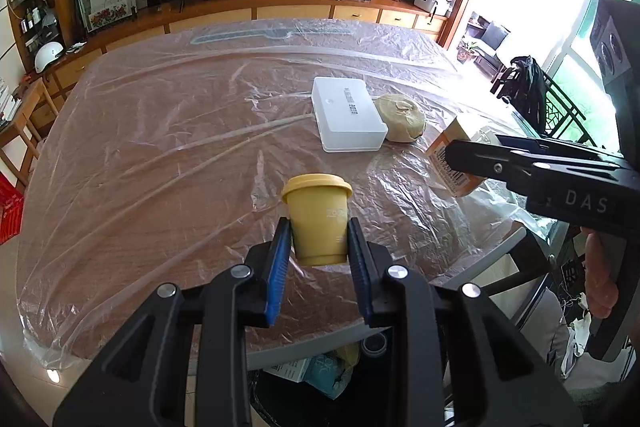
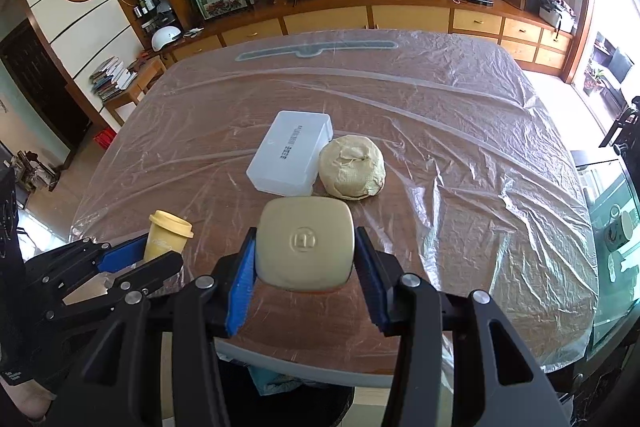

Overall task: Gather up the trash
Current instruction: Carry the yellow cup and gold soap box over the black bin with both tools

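Observation:
My left gripper (image 1: pixel 318 227) is shut on a small yellow lidded cup (image 1: pixel 318 217), held upright above the table's near edge; the cup also shows in the right wrist view (image 2: pixel 168 233). My right gripper (image 2: pixel 304 247) is shut on a gold rounded-square box (image 2: pixel 306 243), seen from its end; in the left wrist view the box (image 1: pixel 454 153) shows an orange side with a barcode. A white plastic box (image 2: pixel 290 153) and a tan wrapped round bundle (image 2: pixel 352 167) lie side by side mid-table.
The table (image 2: pixel 460 131) is covered with crinkled clear plastic sheet. A dark bin (image 1: pixel 320 375) holding wrappers stands below the near edge. A black chair (image 1: pixel 528 87) stands to the right. A TV cabinet (image 2: pixel 360 15) runs along the far wall.

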{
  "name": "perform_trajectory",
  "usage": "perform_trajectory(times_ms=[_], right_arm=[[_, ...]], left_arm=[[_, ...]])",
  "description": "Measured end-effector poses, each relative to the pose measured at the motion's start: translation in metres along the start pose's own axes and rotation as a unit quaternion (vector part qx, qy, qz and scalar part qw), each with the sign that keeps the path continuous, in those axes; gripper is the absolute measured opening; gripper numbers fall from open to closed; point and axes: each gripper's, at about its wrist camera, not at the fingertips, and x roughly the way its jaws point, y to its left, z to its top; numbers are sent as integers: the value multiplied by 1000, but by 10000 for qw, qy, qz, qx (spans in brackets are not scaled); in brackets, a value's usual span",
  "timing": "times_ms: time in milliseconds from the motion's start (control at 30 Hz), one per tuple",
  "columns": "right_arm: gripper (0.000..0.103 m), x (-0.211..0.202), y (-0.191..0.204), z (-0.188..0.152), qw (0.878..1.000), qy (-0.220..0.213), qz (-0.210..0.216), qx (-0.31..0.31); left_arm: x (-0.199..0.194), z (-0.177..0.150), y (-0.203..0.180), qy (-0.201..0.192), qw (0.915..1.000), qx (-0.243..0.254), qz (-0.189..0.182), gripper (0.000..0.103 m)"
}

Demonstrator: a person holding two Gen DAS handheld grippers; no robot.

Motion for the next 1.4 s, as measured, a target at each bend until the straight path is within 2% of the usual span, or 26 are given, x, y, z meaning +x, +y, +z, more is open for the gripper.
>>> perform_trajectory(times_ms=[467,967,1400], right_arm=[[46,-37,14,-22,9991,-51,358,-240],[46,-54,18,-54,9970,241,590,-447],[46,-55,19,-78,9946,531,695,-564]], left_arm=[[-26,-12,-6,-58,9999,80,-45,31],[-46,-33,-13,1,9993,331,-169,31],[-47,-54,-25,201,9976,604,-259,31]])
